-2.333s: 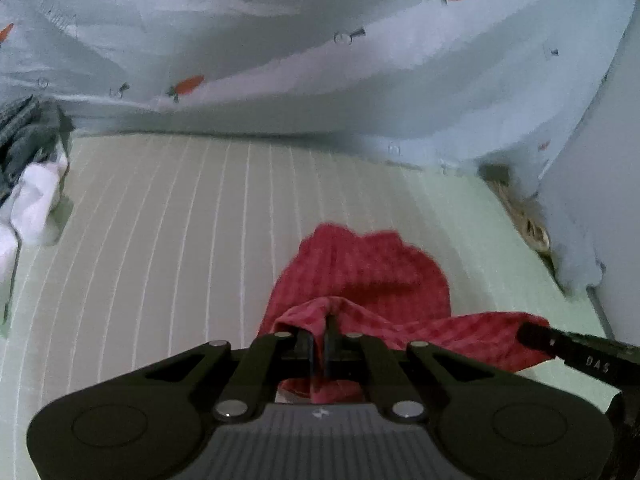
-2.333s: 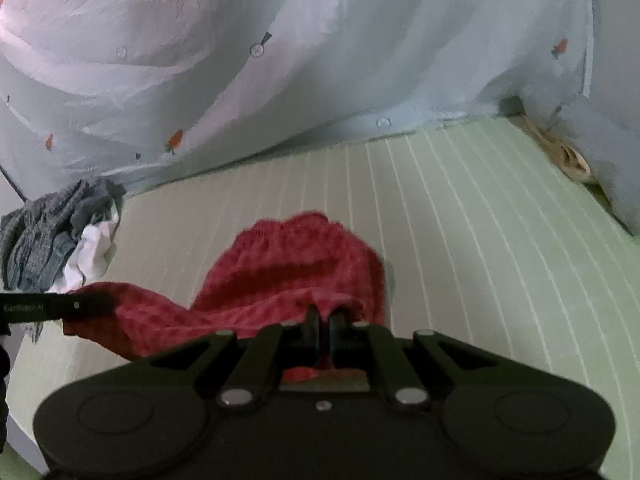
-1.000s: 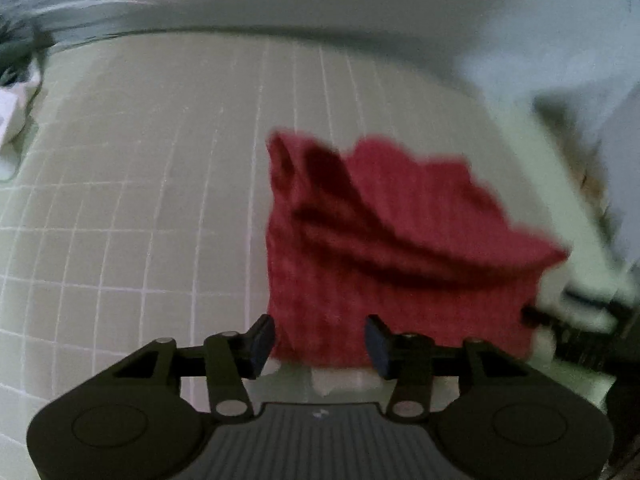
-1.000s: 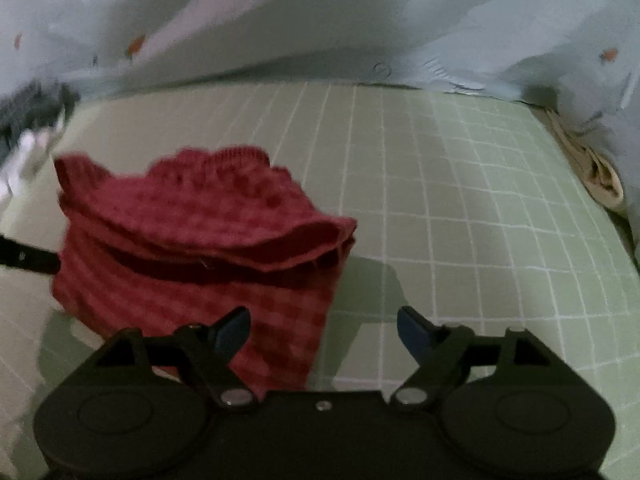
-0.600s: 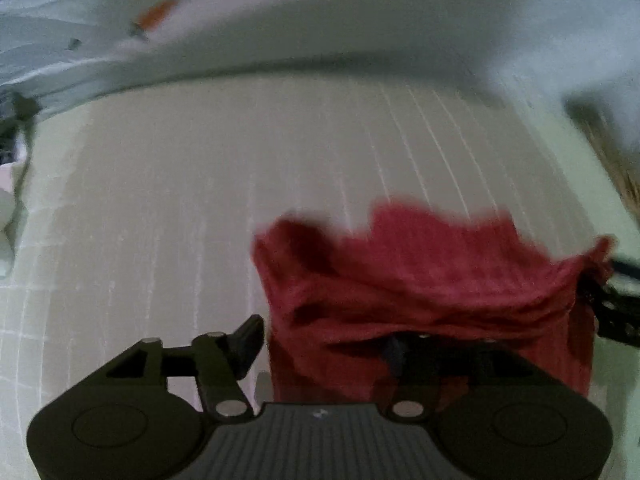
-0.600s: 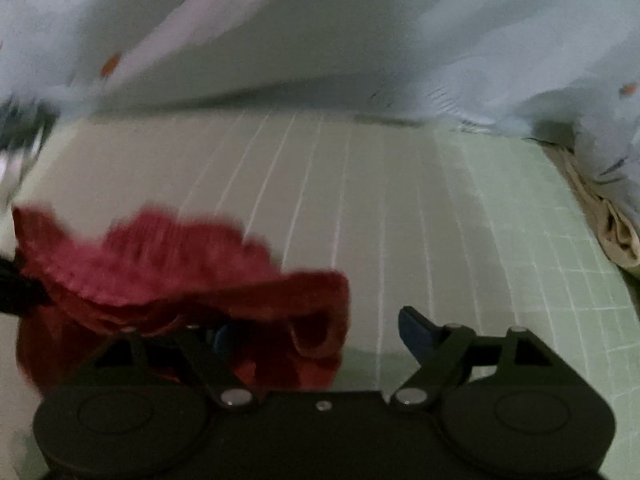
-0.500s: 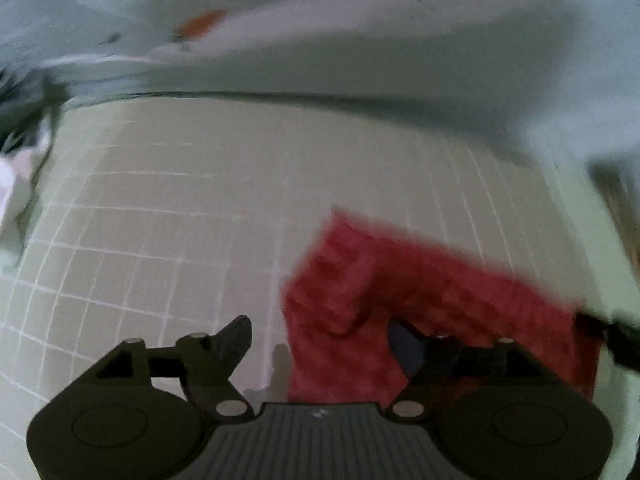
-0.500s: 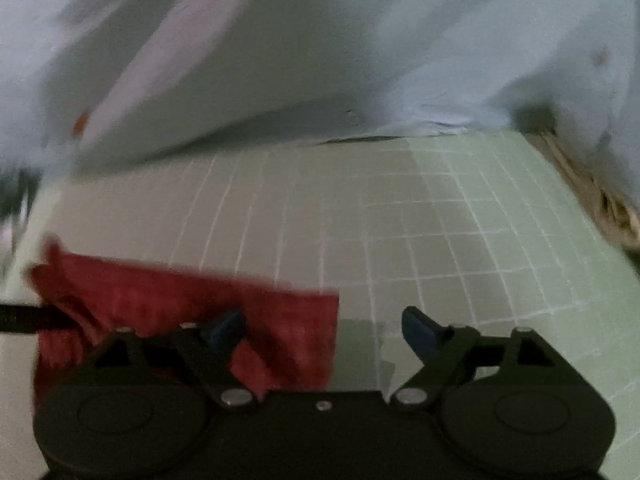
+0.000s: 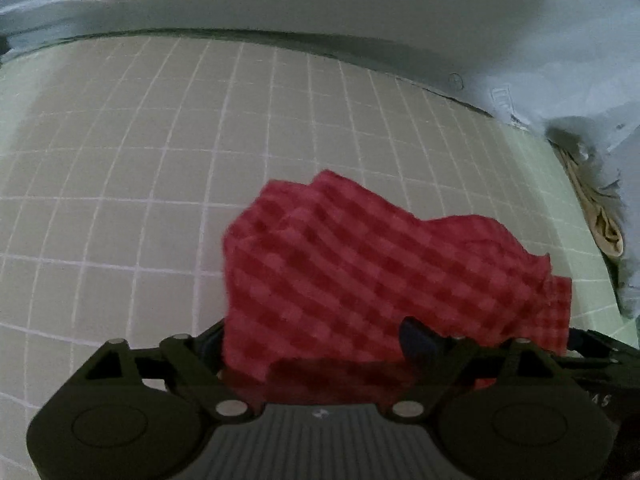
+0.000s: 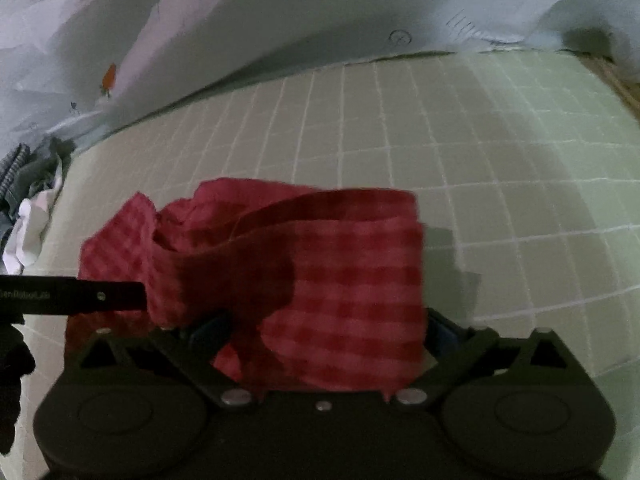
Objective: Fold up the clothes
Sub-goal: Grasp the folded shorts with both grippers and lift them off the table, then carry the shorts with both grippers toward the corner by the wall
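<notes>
Dim, soft-focus fisheye views, edges bent, corners vignetted black.

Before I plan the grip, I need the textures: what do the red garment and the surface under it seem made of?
Red garment: thin woven fabric, probably cotton, matte; gingham check, soft creases. Surface: pale green sheet, likely matte cloth, with a white grid; lies flat.

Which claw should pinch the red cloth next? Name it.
Right, probably. The right claw stands open around a raised fold of the red checked cloth; the left claw, also open, has cloth between its fingers too.
</notes>
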A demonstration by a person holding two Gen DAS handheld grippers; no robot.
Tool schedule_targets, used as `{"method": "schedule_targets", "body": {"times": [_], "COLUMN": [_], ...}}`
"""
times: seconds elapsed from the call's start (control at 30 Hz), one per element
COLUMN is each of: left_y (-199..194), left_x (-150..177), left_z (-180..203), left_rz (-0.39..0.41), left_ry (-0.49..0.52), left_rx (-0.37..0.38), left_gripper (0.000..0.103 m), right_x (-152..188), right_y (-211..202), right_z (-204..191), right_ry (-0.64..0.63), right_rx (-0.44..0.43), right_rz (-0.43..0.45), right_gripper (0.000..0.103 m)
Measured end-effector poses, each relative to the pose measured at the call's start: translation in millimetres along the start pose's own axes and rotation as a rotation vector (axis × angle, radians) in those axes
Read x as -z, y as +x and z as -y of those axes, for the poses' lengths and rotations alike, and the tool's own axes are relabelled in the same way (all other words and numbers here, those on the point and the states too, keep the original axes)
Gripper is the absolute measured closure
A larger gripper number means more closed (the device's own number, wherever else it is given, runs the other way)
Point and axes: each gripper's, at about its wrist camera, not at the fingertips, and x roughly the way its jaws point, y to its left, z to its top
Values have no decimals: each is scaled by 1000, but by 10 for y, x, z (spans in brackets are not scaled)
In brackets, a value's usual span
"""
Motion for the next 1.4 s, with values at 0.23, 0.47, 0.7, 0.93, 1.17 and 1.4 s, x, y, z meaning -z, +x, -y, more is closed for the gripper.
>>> {"method": "schedule_targets", "body": {"times": [0.23,0.47,0.7,0.93,1.17,1.4], "left_y": [-168,-446,-946,-1150,-1232,-1115], "left_x": [79,183,454,719,1039,1251], "left_z": [33,6,-90,109,504,1425], "left_rz": [43,81,115,93,66,99], "left_ry": [21,16,35,145,191,200], "left_rx": [45,90,146,192,200,181], "left_gripper": [92,94,94,94,93,93], "right_x": [-69,-3,297,693,1057,1177], "right_y": [43,-295,-773,-1139,-1469,-1715], "right_z": [-255,-683,-965,-980,-689,36], "right_ry": [-28,-60,-50,72,126,89], "right_rx": [-44,-19,21,74,89,57], "right_rz": [-39,-13,64,105,123,148], "right_gripper": [82,91,91,91,91,91]}}
